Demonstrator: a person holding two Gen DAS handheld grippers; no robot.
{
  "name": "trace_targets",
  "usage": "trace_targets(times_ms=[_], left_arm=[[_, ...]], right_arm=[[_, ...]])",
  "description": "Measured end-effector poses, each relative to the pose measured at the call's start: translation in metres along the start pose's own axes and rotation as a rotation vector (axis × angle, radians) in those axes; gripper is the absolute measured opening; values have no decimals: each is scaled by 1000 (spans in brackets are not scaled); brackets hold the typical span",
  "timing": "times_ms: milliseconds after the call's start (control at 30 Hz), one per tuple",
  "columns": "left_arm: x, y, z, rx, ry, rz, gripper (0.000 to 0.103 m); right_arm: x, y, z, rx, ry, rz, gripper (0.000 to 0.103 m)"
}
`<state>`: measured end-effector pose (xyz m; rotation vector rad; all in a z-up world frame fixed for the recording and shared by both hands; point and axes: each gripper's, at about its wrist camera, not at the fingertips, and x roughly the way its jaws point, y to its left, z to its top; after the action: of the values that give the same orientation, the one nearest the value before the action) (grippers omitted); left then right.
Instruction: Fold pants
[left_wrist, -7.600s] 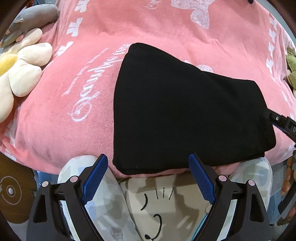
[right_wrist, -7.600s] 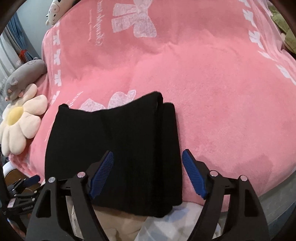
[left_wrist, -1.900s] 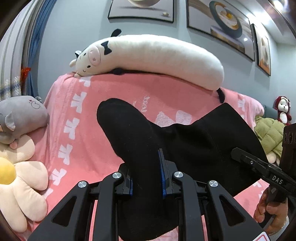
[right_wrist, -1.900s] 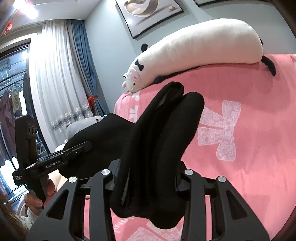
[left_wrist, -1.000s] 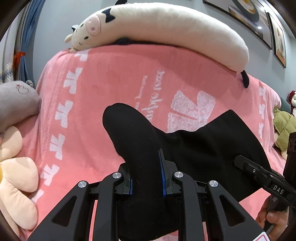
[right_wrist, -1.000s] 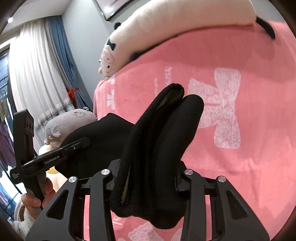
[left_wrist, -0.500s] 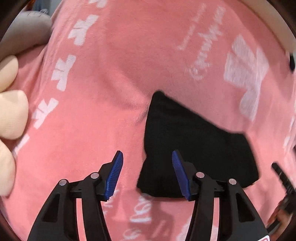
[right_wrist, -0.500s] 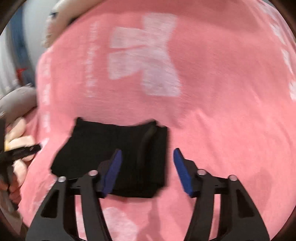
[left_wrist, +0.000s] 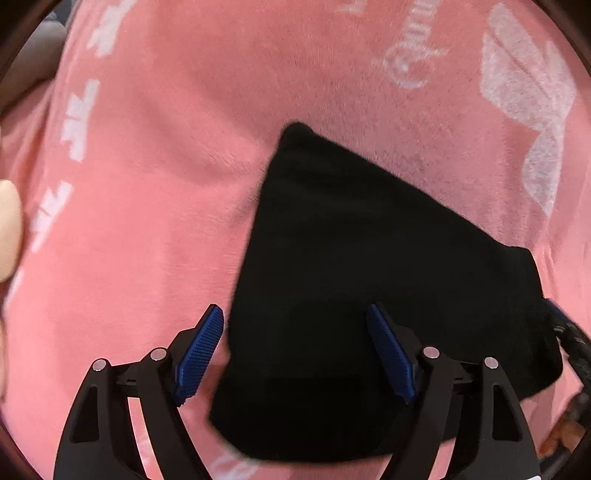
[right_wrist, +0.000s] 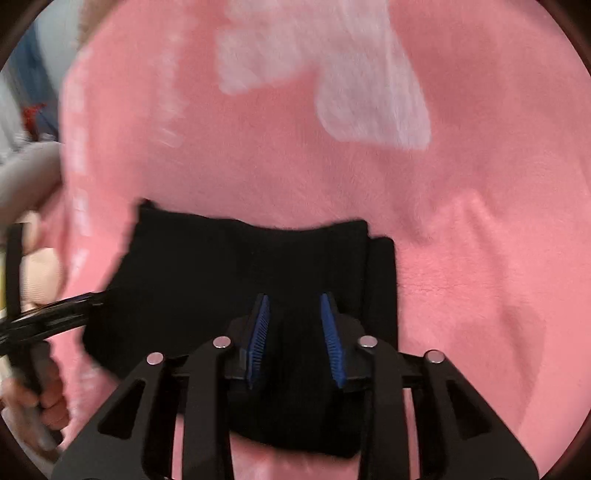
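The black pants (left_wrist: 369, 280) lie folded into a flat block on the pink blanket (left_wrist: 155, 184). My left gripper (left_wrist: 295, 332) is open above the block's near left part, its blue pads (left_wrist: 199, 347) spread wide and holding nothing. In the right wrist view the pants (right_wrist: 221, 266) lie the same way. My right gripper (right_wrist: 295, 325) sits low over their near right part with its blue pads (right_wrist: 258, 332) partly closed; black cloth lies between them, and I cannot tell if they pinch it. The other tool (right_wrist: 55, 314) shows at the left.
The pink blanket has white bow prints (right_wrist: 332, 74) and white lettering (left_wrist: 413, 62). A cream plush toy (left_wrist: 7, 229) lies at the left edge, with a grey plush (right_wrist: 26, 177) beside it. Blue curtains (right_wrist: 22, 92) hang at the far left.
Both grippers let go of the lifted pants, which now lie flat on the blanket. Since half a second ago the left jaws have spread wider and the right jaws have narrowed over the cloth.
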<state>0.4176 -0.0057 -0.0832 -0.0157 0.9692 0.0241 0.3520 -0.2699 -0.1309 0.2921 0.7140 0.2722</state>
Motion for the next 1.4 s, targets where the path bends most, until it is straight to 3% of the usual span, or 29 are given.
trace_targets(times_ms=[67,133,200,233,300,333,433,633,833,1000,1033,1067,1133,1200,1400], left_arm=[[-27,2,-10,0,-46,-23,77],[-42,1,-22,12,-70,-17,77],[-46,-3,-34,12,-76,-16,77],[-40,-6,-36,32,-60,-7,77],[-24,-18,-36,88,-13,36,77],[-21,-19,-38,97,4,49,74],[-39,-17,-44,85,-13,17,72],[-85,-15,-71,71,-69,-15,73],[-115,-17,-115,109,-90,12,74],[-138,-13,-150,89,-96,-27,74],[-143,-14,-158,89,-105,-18,76],[-147,-14,-163,95,-113,-11,80],[-152,-16,-176,111,-142,24,82],[-153,-18,-190,132,-152,56,83],[-152,-13,-212,119,-101,60,83]], right_arm=[[-13,8,-17,-9,8,23,30],[3,5,-37,-6,78,-7,29],[22,-10,-41,32,101,3,19],[25,-12,-37,48,100,-5,8],[16,-9,-28,96,94,-2,9],[3,-4,-24,102,68,12,14],[-34,14,-29,58,4,2,15],[-88,31,-78,50,-22,-52,16],[-102,38,-124,33,-12,-168,16],[-120,43,-159,70,15,-170,16],[-124,45,-166,65,16,-175,22],[-127,47,-171,69,13,-182,37],[-136,50,-181,67,-11,-186,54],[-140,54,-186,47,-13,-196,54],[-154,60,-193,52,-24,-197,55]])
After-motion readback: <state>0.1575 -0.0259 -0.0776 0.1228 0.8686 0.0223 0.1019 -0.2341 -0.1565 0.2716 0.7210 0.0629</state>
